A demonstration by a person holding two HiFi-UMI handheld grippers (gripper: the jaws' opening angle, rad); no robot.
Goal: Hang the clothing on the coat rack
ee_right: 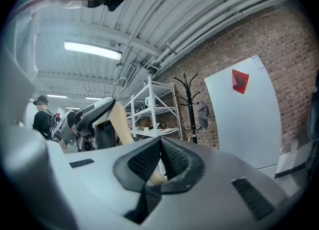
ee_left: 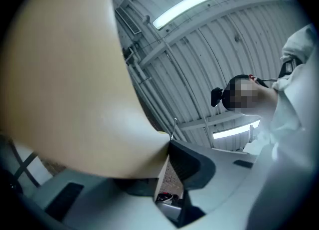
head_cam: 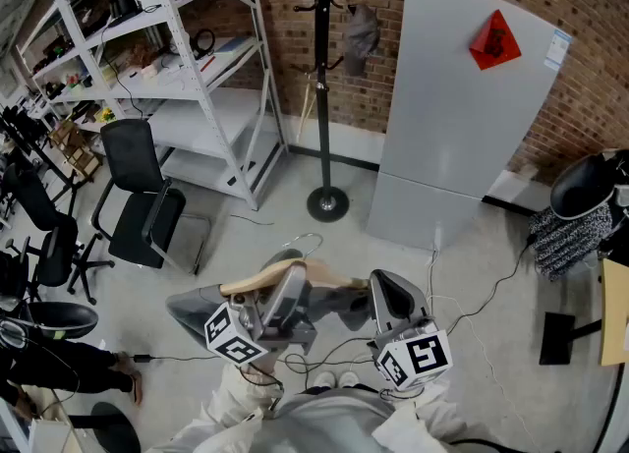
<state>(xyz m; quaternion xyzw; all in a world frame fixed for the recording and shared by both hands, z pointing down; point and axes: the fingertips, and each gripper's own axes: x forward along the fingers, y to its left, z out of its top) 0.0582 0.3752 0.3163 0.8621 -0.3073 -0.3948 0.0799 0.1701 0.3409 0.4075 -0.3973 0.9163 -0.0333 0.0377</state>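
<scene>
Fingers of the left gripper (ee_left: 167,148) clamp the tan wooden hanger (head_cam: 257,281) near its wire hook, and the fingers of the right gripper (ee_right: 160,149) pinch its other arm, nearly together. The grey garment (head_cam: 197,306) droops off the hanger, well short of the black coat rack (head_cam: 323,87). The wood is likely stiff and light and the cloth soft and slippy, so grip the wood; the left gripper tilts up, the right sits level.

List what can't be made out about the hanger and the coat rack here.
The wooden hanger: left gripper view, blurred tan mass against the lens; its outline is lost.
Hanger's middle: head view, covered by the left gripper and right gripper; any clothing on it can't be told.
The coat rack: head view, top cut by the upper edge.
The grey item on it: too small to identify.
</scene>
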